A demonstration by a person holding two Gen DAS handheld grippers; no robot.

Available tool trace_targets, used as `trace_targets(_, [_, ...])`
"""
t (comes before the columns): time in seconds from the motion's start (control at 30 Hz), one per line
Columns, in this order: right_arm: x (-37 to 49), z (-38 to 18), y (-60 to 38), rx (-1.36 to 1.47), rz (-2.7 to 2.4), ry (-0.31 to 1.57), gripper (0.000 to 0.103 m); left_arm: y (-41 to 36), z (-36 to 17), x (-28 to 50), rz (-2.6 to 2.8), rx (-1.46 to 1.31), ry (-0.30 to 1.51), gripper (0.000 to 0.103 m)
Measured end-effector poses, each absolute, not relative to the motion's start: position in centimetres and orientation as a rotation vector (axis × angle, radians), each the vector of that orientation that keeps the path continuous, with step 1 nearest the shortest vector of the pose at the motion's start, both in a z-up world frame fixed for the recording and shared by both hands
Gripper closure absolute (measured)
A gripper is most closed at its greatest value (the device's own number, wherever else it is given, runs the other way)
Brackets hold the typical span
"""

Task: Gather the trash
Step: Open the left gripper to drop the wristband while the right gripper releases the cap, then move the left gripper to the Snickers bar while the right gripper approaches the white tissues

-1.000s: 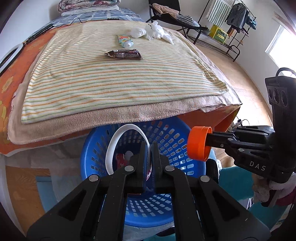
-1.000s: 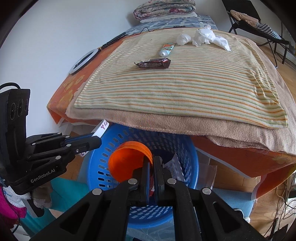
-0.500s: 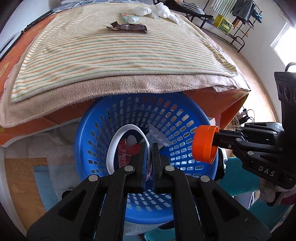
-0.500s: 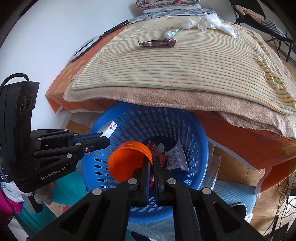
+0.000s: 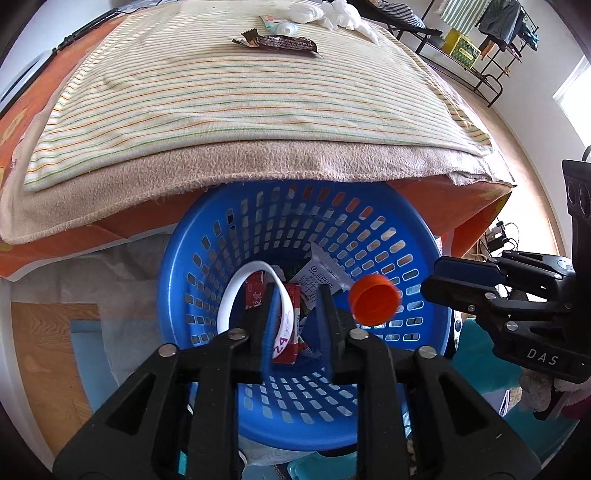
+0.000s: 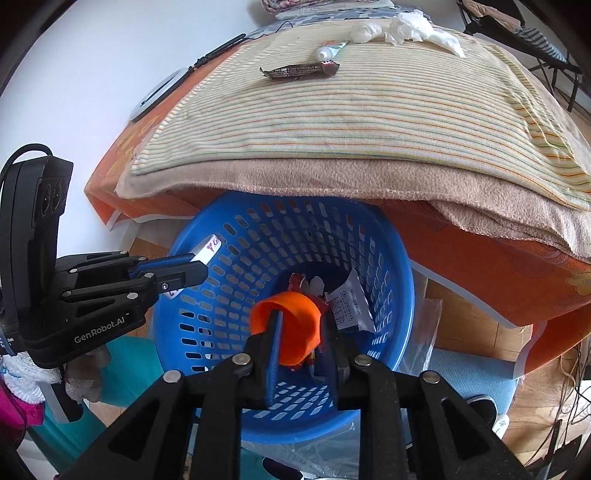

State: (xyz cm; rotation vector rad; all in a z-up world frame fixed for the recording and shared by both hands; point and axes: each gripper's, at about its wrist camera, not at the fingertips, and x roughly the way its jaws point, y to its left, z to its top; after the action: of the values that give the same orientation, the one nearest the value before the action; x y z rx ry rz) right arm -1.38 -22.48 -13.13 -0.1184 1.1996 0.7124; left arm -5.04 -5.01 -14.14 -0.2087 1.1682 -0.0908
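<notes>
A home bedroom — a bed with a striped sheet over a beige blanket fills the view toward twelve o'clock. At one o'clock, a clothes rack and a folding chair stand on wooden flooring — folded bedding is stacked at the far end.

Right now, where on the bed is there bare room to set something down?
The near half of the striped blanket is bare, from the wrapper forward to the tan blanket at the edge. The far end is crowded: wrapper, tube, tissues. The basket bottom already holds trash.
</notes>
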Motion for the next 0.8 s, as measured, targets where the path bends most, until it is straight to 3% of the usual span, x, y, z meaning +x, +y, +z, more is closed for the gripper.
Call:
trace_targets(0.03, [-1.4, -13.1, -22.5, -0.122, 0.71, 1.197, 0.07, -4.9, -14.1, -5.1, -0.089, -0.215, 1.161, 0.061])
trace_targets(0.13, [-1.3, -13.1, -22.6, -0.12, 0.694, 1.199, 0.053, -4.7, -13.9, -5.1, -0.083, -0.223, 1.154, 0.06])
trace_targets(0.3, [-1.1, -13.3, -22.8, -0.121, 0.674, 1.207, 0.048, -4.2, -13.7, -5.0, -0.061, -0.234, 1.147, 0.059])
trace_targets(0.43, [-1.0, -13.2, -22.9, -0.125, 0.66, 1.201, 0.038, -3.9, -13.3, -5.0, -0.036, -0.232, 1.13, 0.04])
trace_targets(0.8, [-0.8, -12.7, -23.0, -0.157, 0.614, 1.164, 0.019, -3.3, -12.3, -4.7, -0.02, -0.249, 1.107, 0.038])
